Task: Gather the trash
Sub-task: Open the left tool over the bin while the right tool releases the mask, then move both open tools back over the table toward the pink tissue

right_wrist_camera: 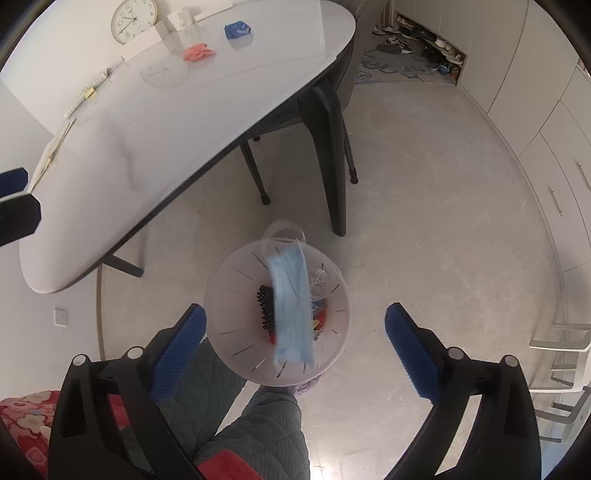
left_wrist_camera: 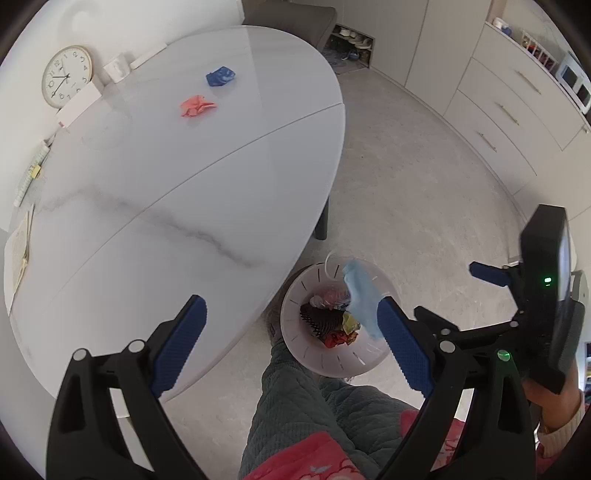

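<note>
While spread wide, right claw [right_wrist_camera: 295, 339] just above loose blue mask [right_wrist_camera: 291, 306] over bin [right_wrist_camera: 229, 332].

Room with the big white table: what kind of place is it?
Probably a home, in a dining area near the entry. A marble-look dining table has a chair tucked under it, shoes line a low shelf, and a wall clock leans at the table's back.

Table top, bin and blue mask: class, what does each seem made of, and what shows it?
Table top: probably glossy marble-look stone or glass; grey veins, reflections.
Bin: likely matte pale plastic; thin slotted wall.
Blue mask: seemingly soft pleated non-woven fabric, above the bin.
</note>
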Action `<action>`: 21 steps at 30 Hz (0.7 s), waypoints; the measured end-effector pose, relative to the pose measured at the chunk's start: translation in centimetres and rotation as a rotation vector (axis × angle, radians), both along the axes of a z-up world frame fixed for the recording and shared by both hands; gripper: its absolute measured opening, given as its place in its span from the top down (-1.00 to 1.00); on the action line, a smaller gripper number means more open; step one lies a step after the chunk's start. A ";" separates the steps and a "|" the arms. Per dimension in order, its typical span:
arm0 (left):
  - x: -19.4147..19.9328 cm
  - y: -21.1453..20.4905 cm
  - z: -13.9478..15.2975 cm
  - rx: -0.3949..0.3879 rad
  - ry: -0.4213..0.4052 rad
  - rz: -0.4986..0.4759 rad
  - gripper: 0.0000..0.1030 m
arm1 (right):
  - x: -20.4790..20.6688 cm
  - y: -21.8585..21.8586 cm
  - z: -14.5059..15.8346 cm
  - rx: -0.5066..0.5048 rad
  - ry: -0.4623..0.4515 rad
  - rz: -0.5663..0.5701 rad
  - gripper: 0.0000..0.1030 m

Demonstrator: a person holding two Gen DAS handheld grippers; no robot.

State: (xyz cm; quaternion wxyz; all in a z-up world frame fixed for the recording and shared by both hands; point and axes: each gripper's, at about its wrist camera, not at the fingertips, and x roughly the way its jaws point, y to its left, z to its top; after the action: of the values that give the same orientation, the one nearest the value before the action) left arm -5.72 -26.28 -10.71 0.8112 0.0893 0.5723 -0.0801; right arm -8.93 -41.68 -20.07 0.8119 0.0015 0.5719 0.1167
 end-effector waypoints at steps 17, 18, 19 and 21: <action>7.7 1.6 0.7 -0.022 -0.026 0.016 -0.77 | 4.9 -4.1 10.9 0.014 -0.233 -0.165 -0.95; 8.7 2.0 0.6 -0.021 -0.030 0.017 -0.80 | 5.8 -3.7 11.2 0.009 -0.239 -0.163 -0.95; 9.8 2.4 0.5 -0.019 -0.035 0.022 -0.82 | 7.0 -3.4 11.4 0.002 -0.246 -0.159 -0.95; 12.3 3.4 0.1 -0.012 -0.042 0.033 -0.83 | 9.3 -2.5 11.8 -0.002 -0.254 -0.157 -0.95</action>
State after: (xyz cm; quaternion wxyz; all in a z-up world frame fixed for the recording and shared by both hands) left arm 6.59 -22.91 -10.62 0.8249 0.0765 0.5559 -0.0681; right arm 0.39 -44.14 -8.25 0.8843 0.0307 0.4630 0.0516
